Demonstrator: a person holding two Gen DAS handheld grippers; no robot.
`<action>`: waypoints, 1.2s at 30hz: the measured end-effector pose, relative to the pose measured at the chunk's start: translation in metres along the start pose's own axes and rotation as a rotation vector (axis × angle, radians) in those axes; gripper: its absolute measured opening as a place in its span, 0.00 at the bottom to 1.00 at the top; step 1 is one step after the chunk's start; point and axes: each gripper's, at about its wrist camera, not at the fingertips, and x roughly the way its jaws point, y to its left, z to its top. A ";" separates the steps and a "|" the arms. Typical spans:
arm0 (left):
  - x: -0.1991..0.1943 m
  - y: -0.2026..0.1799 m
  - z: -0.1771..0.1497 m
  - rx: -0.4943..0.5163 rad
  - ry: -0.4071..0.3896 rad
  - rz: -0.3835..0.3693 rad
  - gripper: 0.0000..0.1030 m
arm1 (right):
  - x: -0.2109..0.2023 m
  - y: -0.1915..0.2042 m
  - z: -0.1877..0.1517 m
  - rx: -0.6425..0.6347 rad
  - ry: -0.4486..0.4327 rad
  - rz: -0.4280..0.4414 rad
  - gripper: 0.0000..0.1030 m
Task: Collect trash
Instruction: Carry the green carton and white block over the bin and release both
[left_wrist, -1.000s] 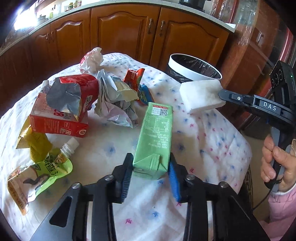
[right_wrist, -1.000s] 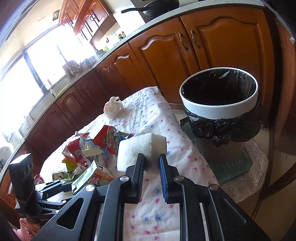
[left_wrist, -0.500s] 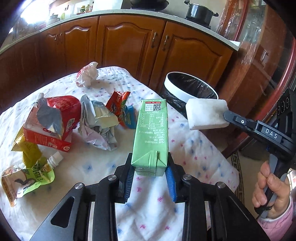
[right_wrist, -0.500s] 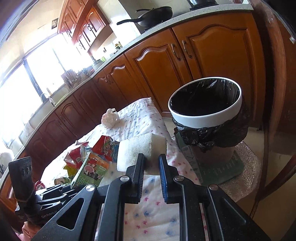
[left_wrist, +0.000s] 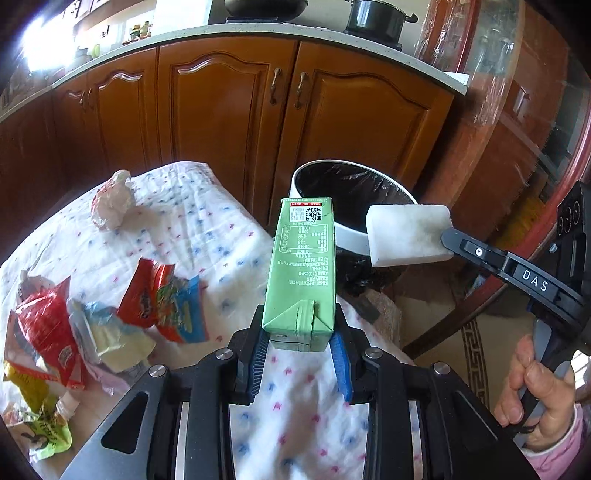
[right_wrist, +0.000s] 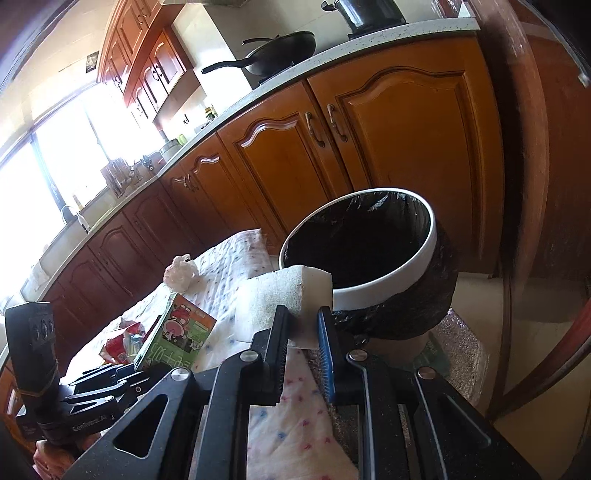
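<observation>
Left gripper (left_wrist: 300, 352) clamps carton (left_wrist: 303, 269); right gripper (right_wrist: 303, 341) clamps foam (right_wrist: 275, 299), both short of bin (right_wrist: 384, 286). Neither dropped. Wrappers (left_wrist: 159, 299) remain on table (left_wrist: 207, 229).

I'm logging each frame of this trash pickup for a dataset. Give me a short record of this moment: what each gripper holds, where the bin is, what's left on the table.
left gripper: shut on green carton, lifted above the table
right gripper: shut on white foam block, near the bin's rim
trash bin: white rim, black liner, on the floor past the table's edge
table: floral cloth
left on the table: crumpled white bag, red snack wrappers, red carton, green pouch
</observation>
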 end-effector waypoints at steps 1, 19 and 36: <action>0.006 -0.002 0.007 0.004 0.001 -0.001 0.29 | 0.001 -0.003 0.003 0.000 -0.003 -0.007 0.15; 0.108 -0.042 0.104 0.098 0.084 0.015 0.29 | 0.049 -0.041 0.069 -0.075 0.024 -0.153 0.15; 0.166 -0.041 0.123 0.104 0.157 0.037 0.34 | 0.095 -0.059 0.073 -0.053 0.139 -0.151 0.22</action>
